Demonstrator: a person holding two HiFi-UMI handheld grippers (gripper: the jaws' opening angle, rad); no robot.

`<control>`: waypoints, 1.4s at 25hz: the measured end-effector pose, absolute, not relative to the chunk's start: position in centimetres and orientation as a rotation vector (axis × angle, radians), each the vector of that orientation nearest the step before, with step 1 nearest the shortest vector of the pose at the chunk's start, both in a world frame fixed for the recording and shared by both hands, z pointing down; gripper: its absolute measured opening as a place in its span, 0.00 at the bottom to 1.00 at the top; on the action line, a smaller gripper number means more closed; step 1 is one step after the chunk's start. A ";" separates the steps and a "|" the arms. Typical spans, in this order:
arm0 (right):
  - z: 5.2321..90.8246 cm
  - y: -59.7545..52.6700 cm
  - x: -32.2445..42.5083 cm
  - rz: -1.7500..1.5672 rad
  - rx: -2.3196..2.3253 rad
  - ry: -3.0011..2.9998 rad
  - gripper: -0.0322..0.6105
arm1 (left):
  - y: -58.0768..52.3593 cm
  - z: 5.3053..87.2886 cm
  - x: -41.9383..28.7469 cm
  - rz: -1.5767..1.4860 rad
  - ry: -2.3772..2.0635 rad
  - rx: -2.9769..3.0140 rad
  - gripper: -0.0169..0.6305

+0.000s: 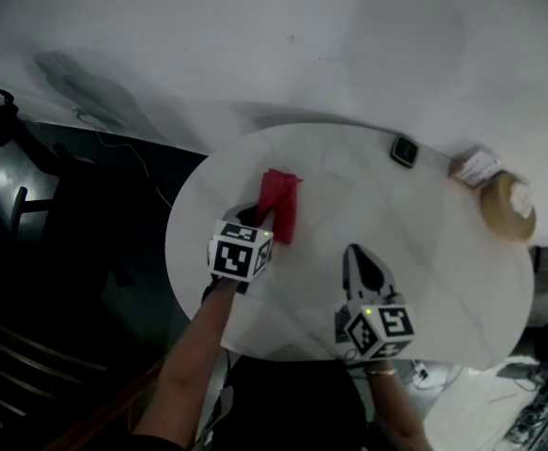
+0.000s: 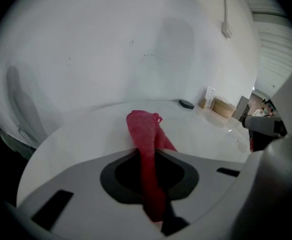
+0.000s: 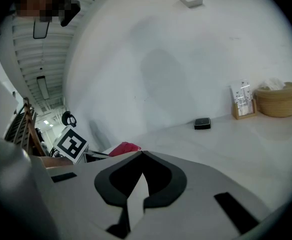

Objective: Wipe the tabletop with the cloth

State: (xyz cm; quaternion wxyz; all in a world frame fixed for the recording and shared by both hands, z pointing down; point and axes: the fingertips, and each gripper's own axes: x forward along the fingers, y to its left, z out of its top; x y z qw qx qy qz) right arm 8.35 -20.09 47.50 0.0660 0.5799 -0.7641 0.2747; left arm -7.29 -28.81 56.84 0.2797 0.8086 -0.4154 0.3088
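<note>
Round white table (image 1: pixel 424 280) against a pale wall. Left gripper (image 1: pixel 258 218) sits over the left part of the tabletop, near the left edge; its jaws are clamped on a red cloth (image 1: pixel 281 200). In the left gripper view the cloth (image 2: pixel 143 129) runs as a narrow band between the closed tips of that gripper (image 2: pixel 147 156) and bunches up just beyond them, over the tabletop toward the far left edge. Right gripper (image 1: pixel 355 250) is over the near middle of the table, well apart from the cloth; in its own view the tips (image 3: pixel 140 154) meet with nothing between them, bare tabletop showing through the gap behind. Along the far right edge: a small flat black object (image 1: pixel 404 150), a card holder (image 1: pixel 476 165) just beside a woven basket (image 1: pixel 508 205) with something white in it. Right gripper view shows the same three in a row against the wall.
</note>
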 end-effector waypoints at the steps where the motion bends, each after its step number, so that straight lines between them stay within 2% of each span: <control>1: 47.4 -20.2 8.0 0.827 1.736 -2.311 0.05 | -28.9 56.9 -8.4 0.839 -1.138 2.160 0.09; 13: 47.5 -20.2 6.4 0.829 1.627 -2.356 0.05 | -28.4 57.3 -21.2 0.852 -1.423 1.947 0.09; 22: 47.0 -19.6 5.6 0.819 1.587 -2.396 0.05 | -26.2 57.1 -26.7 0.889 -1.583 1.813 0.09; 27: 46.6 -18.7 6.4 0.814 1.624 -2.389 0.05 | -26.2 55.5 -24.7 0.883 -1.571 1.862 0.09; 35: 46.7 -15.8 9.4 0.826 1.765 -2.333 0.05 | -26.4 53.9 -13.0 0.829 -1.343 2.096 0.09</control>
